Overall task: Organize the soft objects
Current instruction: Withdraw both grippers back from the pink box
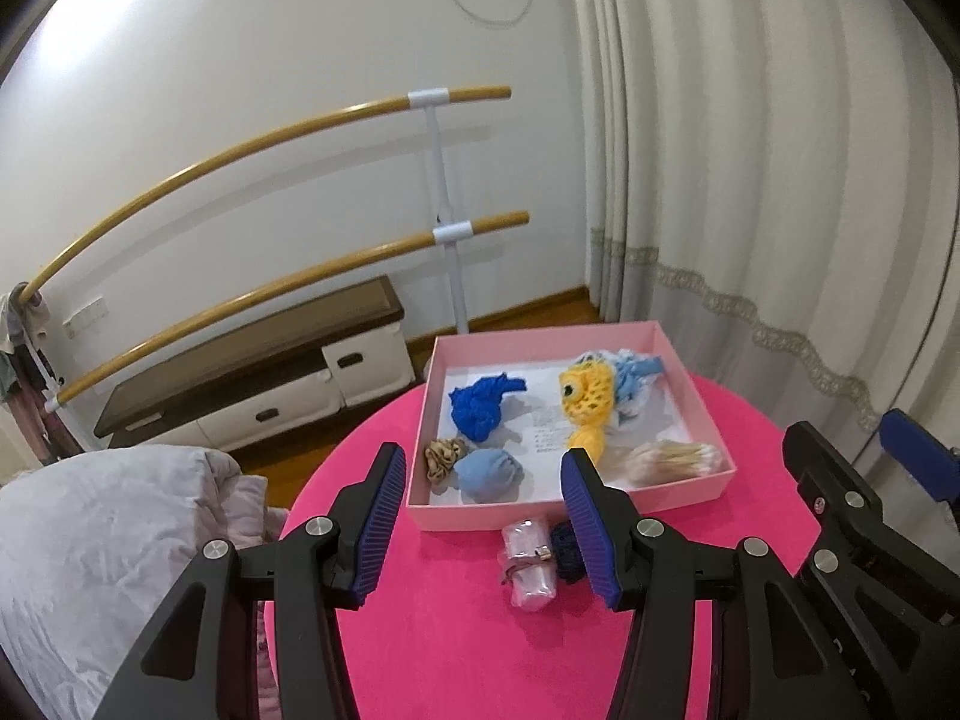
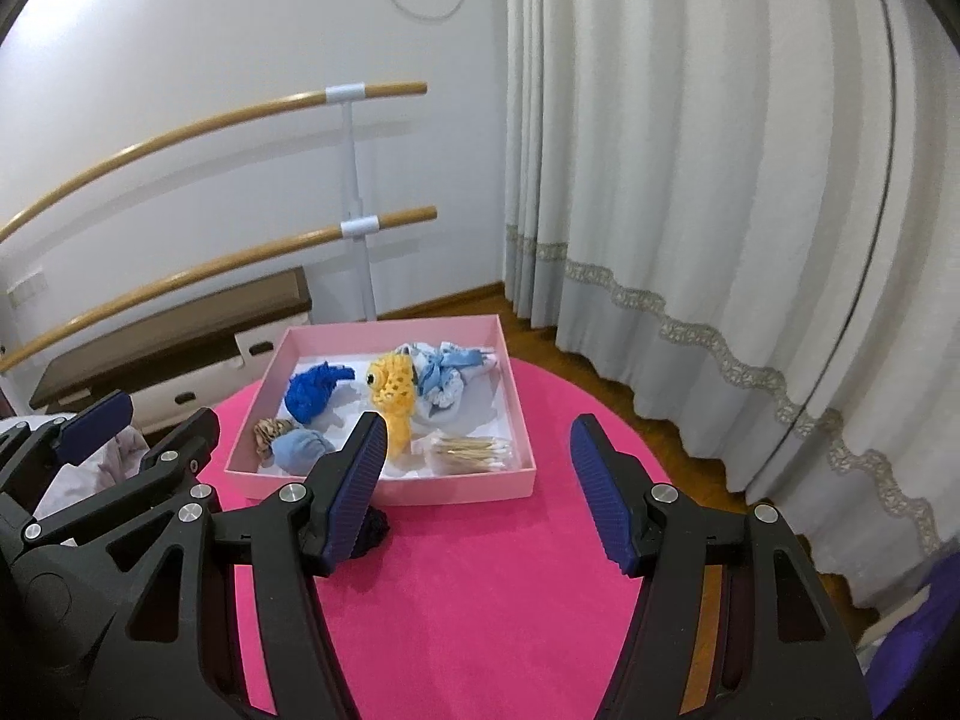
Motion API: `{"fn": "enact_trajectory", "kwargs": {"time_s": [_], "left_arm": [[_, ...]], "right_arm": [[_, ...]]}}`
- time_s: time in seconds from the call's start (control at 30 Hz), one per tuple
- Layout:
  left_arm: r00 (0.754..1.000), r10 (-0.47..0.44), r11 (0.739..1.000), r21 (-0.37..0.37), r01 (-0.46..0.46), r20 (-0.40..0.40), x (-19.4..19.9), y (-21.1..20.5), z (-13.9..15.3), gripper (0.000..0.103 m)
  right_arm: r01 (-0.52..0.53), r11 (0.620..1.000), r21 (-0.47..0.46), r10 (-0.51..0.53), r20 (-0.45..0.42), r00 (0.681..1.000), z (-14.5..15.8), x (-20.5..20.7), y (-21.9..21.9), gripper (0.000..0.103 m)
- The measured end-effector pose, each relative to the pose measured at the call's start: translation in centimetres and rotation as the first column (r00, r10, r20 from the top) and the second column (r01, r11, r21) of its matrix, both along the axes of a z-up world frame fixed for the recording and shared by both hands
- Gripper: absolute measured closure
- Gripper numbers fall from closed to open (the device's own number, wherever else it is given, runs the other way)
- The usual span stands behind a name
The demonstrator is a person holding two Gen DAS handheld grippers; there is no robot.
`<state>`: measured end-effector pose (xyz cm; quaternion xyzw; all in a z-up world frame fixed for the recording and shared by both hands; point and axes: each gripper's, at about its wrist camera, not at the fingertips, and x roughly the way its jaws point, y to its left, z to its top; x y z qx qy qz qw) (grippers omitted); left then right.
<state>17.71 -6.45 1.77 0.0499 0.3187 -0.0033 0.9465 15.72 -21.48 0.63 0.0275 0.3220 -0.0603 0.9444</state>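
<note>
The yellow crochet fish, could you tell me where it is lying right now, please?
The yellow crochet fish lies inside the pink box, toward its back right, between the dark blue bundle and the pale blue-and-white cloth.

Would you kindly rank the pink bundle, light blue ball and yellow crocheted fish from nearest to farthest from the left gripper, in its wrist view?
1. pink bundle, on the table before the box.
2. light blue ball, box's near side.
3. yellow crocheted fish, deeper in.

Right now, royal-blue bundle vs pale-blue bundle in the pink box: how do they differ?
The royal-blue bundle is deep blue, rumpled and knotted; the pale-blue bundle is light and smoothly rounded. The royal-blue bundle lies farther back, the pale-blue bundle near the front wall beside a tan scrunchie. Both are soft and lie in the pink box.
</note>
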Motion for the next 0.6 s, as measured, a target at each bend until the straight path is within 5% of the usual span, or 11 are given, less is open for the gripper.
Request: {"fn": "enact_trajectory", "kwargs": {"time_s": [0.6], "left_arm": [[0.972, 0.080, 0.997, -0.008, -0.080, 0.219, -11.4, 1.2, 2.3, 0.045]], "right_arm": [[0.018, 0.998, -0.053, -0.008, 0.184, 0.983, 3.7, -6.4, 2.0, 0.038]]}}
